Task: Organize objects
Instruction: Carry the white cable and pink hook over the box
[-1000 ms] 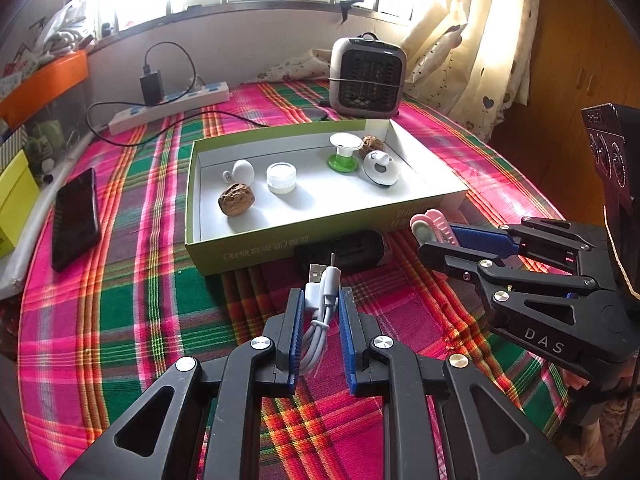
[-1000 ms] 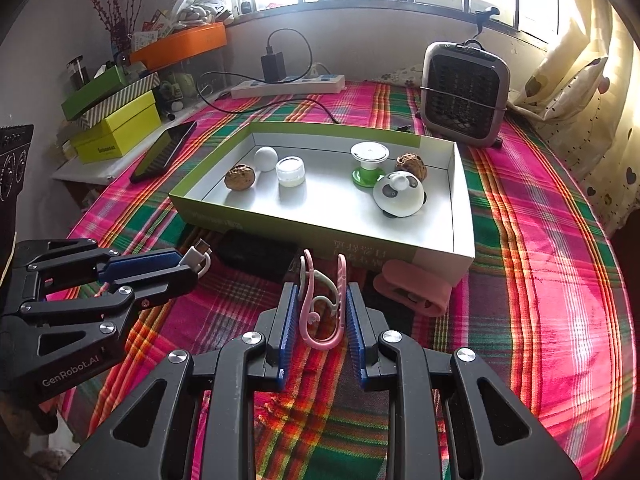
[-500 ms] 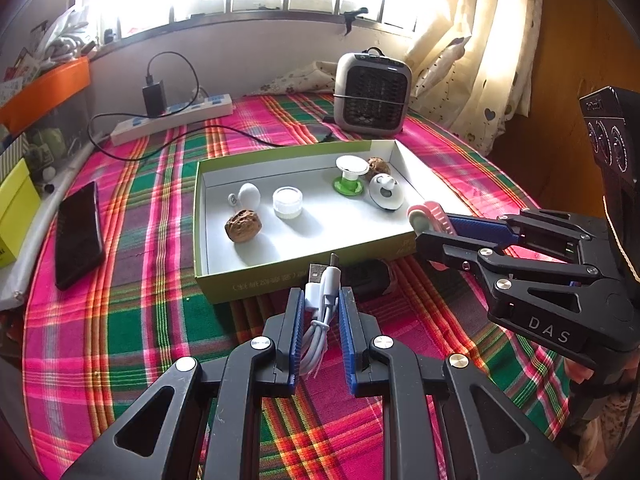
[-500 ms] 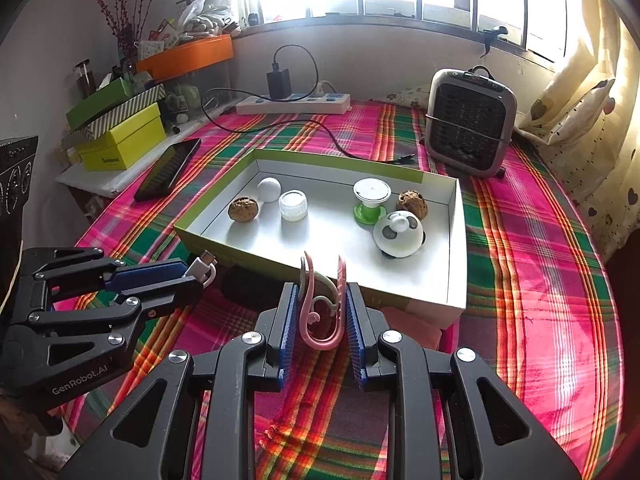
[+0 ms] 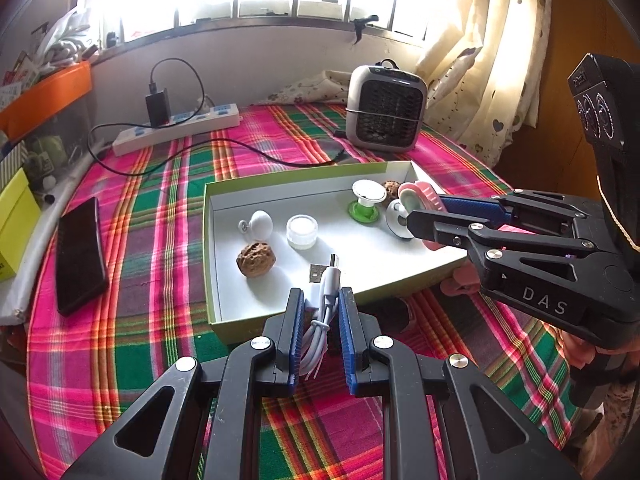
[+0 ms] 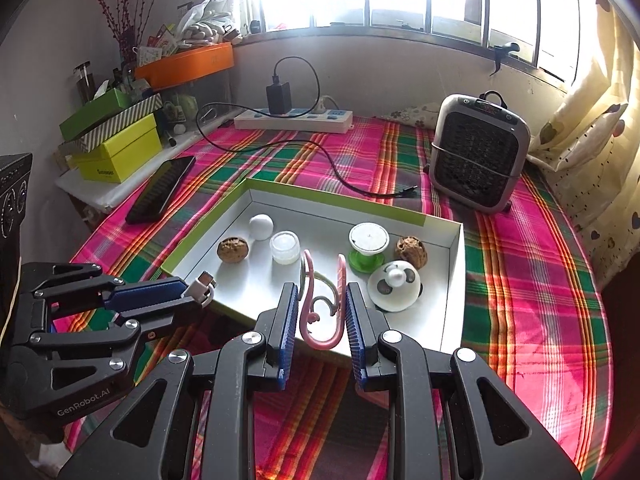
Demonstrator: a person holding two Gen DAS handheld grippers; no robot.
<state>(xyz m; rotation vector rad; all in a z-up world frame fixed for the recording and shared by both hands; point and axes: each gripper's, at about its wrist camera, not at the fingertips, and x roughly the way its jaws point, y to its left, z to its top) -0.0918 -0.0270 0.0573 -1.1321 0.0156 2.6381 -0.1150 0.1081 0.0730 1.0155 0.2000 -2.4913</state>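
My left gripper [image 5: 319, 312] is shut on a coiled white USB cable [image 5: 325, 292] and holds it above the near edge of the green-rimmed white tray [image 5: 280, 178]. My right gripper [image 6: 322, 312] is shut on a pink clip [image 6: 322, 304], held over the tray's near right part; the clip also shows in the left wrist view [image 5: 418, 200]. In the tray lie two walnuts [image 6: 233, 250], a white ball [image 6: 261, 226], a small white jar [image 6: 285, 247], a green-and-white spool [image 6: 368, 246] and a round panda fan [image 6: 395, 286].
A black object [image 5: 390, 314] and a pink item [image 5: 460, 280] lie on the plaid cloth by the tray's near side. A phone [image 5: 80, 254] lies left. A heater [image 6: 478, 156], a power strip [image 6: 294, 120] with cable, and boxes [image 6: 120, 152] stand behind.
Both grippers have risen and moved forward with their loads, from over the cloth before the tray to over the tray's near edge. Both grips are unchanged.
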